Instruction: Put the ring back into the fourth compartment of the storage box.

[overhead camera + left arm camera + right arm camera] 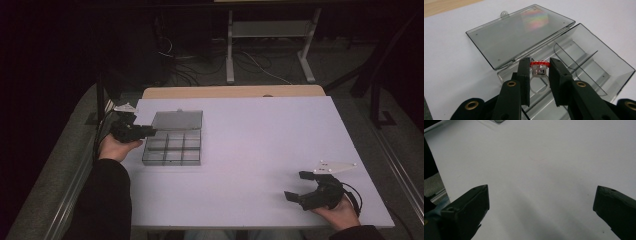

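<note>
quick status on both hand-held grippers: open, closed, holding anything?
Left hand-held gripper: closed on a clear ring with a red top, above the open compartment box.
Right hand-held gripper: open, empty, over the white table.

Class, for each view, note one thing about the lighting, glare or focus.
High view: dim, the room behind the table nearly black. Left gripper view: a rainbow sheen glares off the open lid of the box; the ring between the fingers is sharp. Right gripper view: soft shadows streak the table, and the near fingers look blurred.
</note>
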`<state>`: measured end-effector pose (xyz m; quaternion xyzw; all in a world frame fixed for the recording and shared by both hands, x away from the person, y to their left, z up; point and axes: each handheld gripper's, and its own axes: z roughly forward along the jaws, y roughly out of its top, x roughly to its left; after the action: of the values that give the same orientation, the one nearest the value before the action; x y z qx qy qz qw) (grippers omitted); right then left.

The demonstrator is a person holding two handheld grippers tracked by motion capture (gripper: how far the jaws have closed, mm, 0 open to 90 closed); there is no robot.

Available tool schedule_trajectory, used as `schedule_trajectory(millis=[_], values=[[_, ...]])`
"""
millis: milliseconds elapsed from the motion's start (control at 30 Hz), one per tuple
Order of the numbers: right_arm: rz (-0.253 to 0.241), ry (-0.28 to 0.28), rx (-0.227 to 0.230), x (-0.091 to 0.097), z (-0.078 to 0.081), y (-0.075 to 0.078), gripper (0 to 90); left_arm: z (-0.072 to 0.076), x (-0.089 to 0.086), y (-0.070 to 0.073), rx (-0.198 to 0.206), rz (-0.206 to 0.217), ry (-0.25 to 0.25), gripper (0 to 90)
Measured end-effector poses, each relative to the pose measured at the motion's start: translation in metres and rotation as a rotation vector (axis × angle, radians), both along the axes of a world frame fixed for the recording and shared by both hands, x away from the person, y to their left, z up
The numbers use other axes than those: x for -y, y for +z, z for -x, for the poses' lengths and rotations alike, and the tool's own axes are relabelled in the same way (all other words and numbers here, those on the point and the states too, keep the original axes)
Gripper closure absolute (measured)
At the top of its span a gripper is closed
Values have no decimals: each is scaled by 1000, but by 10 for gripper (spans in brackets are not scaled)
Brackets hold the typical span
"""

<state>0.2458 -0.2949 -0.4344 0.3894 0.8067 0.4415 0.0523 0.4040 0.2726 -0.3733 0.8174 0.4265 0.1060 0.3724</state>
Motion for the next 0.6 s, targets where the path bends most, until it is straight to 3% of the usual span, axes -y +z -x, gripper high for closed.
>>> schedule_trajectory(millis=[600], values=[[3,3,-1,1,0,0,0,-10,7,-19,-44,-27,-10,701]])
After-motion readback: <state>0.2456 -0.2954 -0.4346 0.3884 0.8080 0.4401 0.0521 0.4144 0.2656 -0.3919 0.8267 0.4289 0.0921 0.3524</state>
